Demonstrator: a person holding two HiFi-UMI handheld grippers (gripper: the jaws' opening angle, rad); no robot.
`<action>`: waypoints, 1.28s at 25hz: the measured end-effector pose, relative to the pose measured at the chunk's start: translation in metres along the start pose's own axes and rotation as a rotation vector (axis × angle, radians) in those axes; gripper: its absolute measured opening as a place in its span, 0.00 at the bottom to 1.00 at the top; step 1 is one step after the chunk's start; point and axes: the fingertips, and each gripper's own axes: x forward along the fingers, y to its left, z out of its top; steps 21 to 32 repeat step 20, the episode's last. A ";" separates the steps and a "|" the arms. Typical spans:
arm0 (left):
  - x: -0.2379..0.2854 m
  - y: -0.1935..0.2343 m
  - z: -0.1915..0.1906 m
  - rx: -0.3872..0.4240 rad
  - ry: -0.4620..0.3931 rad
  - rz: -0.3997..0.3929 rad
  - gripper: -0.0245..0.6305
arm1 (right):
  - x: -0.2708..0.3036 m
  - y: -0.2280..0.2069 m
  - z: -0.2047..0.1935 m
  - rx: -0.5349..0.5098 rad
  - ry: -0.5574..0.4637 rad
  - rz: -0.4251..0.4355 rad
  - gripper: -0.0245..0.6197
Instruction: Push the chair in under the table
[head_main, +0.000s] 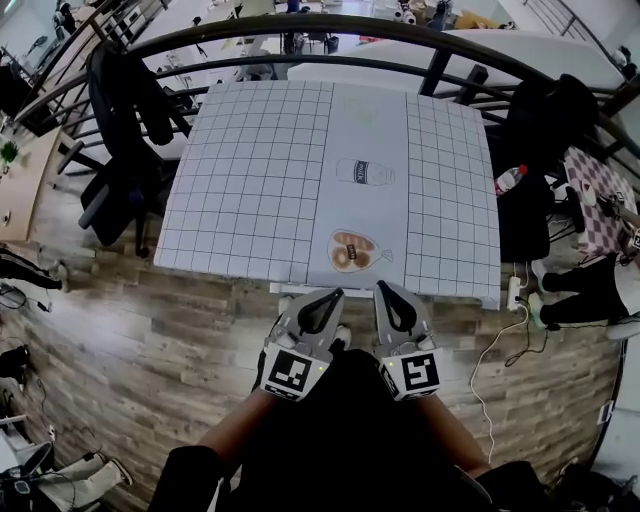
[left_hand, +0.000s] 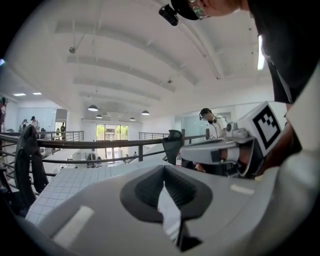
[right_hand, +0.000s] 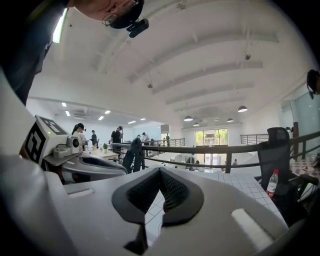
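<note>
Both grippers are clenched with nothing between the jaws. The left gripper (head_main: 322, 300) and right gripper (head_main: 392, 295) sit side by side at the near edge of the table (head_main: 250, 180), which has a white grid cloth. Chair (head_main: 290, 292): only a pale piece, probably it, shows under that edge (rest hidden). Wood-plank floor (head_main: 150, 340), curved black railing (head_main: 300, 25) on the far side, black office chair (head_main: 120, 150) left, bottle (head_main: 510, 180) right.

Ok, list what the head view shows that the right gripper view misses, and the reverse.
Head view only: the wooden floor and the power strip. Right gripper view only: the ceiling lamps and people at a far desk. Both: the gridded table, the railing, the bottle and the shut left gripper.
</note>
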 end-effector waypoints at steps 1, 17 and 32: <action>0.000 0.001 0.000 0.001 -0.001 0.004 0.05 | -0.001 -0.002 0.001 0.006 -0.007 -0.009 0.03; 0.004 0.006 0.013 0.005 -0.046 0.049 0.05 | -0.003 -0.016 0.010 0.024 -0.064 -0.068 0.03; 0.007 0.007 0.011 0.010 -0.036 0.058 0.05 | -0.003 -0.019 0.010 0.024 -0.075 -0.065 0.04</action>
